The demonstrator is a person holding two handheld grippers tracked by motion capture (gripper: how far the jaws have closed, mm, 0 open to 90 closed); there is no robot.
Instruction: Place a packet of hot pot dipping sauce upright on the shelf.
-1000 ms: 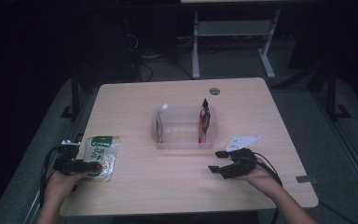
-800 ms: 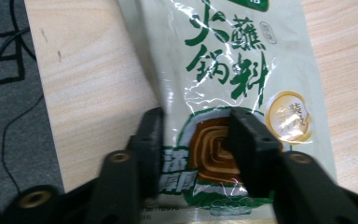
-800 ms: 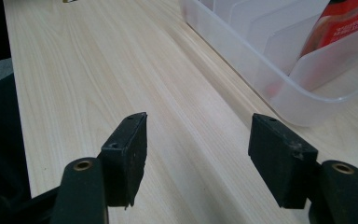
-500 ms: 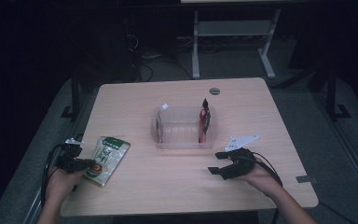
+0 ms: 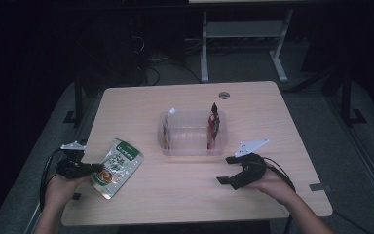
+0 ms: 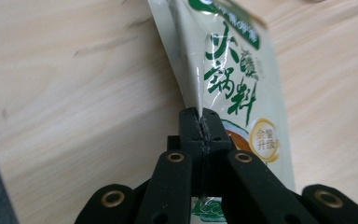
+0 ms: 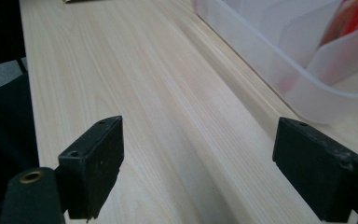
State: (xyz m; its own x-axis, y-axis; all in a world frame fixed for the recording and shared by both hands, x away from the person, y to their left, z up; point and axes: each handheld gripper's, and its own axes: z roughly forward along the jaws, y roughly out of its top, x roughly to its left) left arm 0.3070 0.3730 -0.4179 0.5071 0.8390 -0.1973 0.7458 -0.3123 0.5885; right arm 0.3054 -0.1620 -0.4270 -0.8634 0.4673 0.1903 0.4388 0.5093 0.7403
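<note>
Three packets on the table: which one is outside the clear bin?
The green-and-white packet, pinched at its edge by the left gripper at the table's left. The red packet and the brownish packet stand inside the clear bin.

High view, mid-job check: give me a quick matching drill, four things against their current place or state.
Things:
1. green sauce packet
2. red packet
3. right gripper
4. clear plastic bin

States:
A. jaws wide open, nothing between them
B. at mid-table, holding packets
C. pinched in the left gripper
D. standing at the bin's right end

Pairs: 1-C, 2-D, 3-A, 4-B
</note>
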